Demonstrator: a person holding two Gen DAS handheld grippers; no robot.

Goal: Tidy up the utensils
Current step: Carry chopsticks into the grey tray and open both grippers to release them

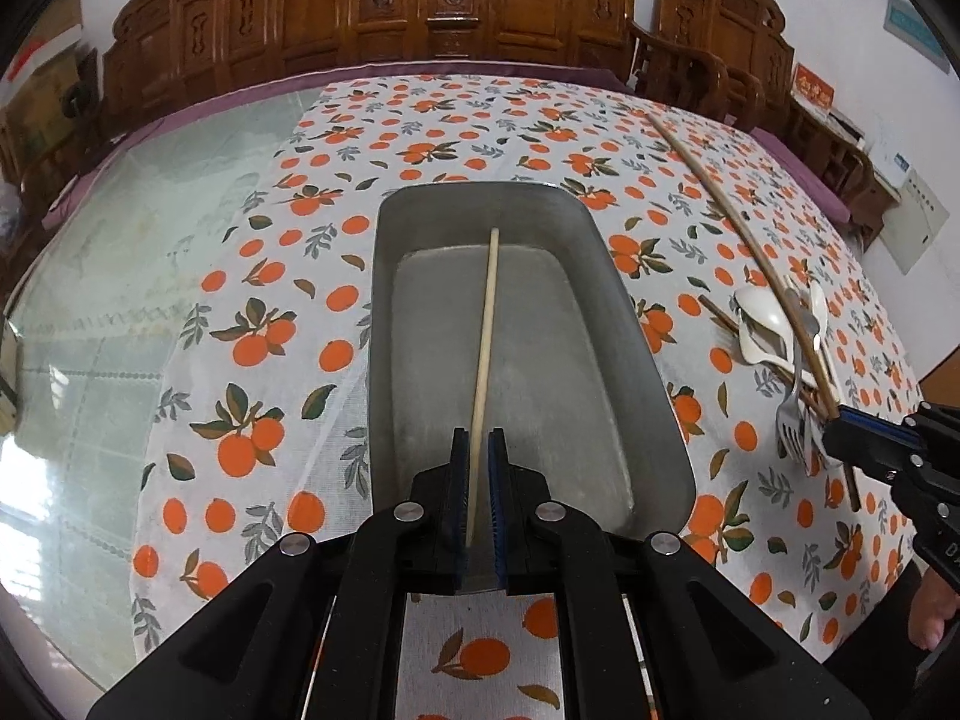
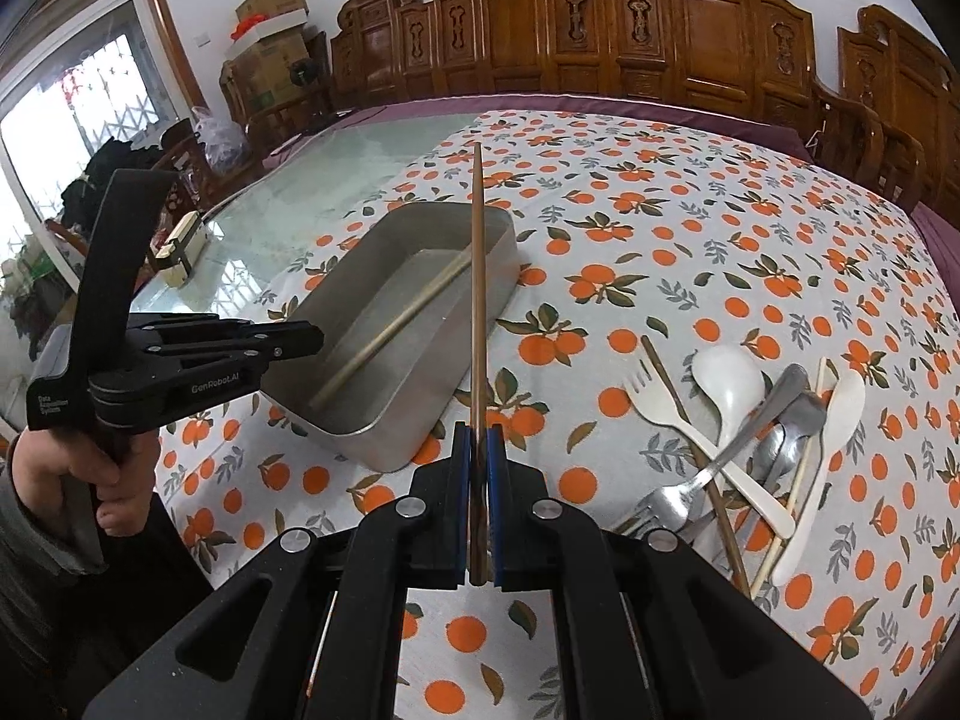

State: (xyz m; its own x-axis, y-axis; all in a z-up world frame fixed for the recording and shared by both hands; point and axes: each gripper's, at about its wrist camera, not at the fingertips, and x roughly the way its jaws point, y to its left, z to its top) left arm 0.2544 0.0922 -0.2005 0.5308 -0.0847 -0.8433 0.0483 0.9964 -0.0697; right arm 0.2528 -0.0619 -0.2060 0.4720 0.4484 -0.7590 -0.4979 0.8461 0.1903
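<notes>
Pale chopstick [image 1: 485,354] inside metal tray [image 1: 636,324], gripped by left claw [image 1: 479,450]

Orange-fruit print on white tablecloth [image 1: 252,360], grey metal tray [image 1: 636,372], pale chopstick [image 1: 487,324], white spoon [image 2: 729,387]

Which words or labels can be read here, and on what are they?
"GenRoboLAI" as far as legible: side of the left gripper.
"Data Acquisition System", small: left gripper's handle.
Red sign by the wall: blurred, unreadable.
Boxes: print too small.
</notes>
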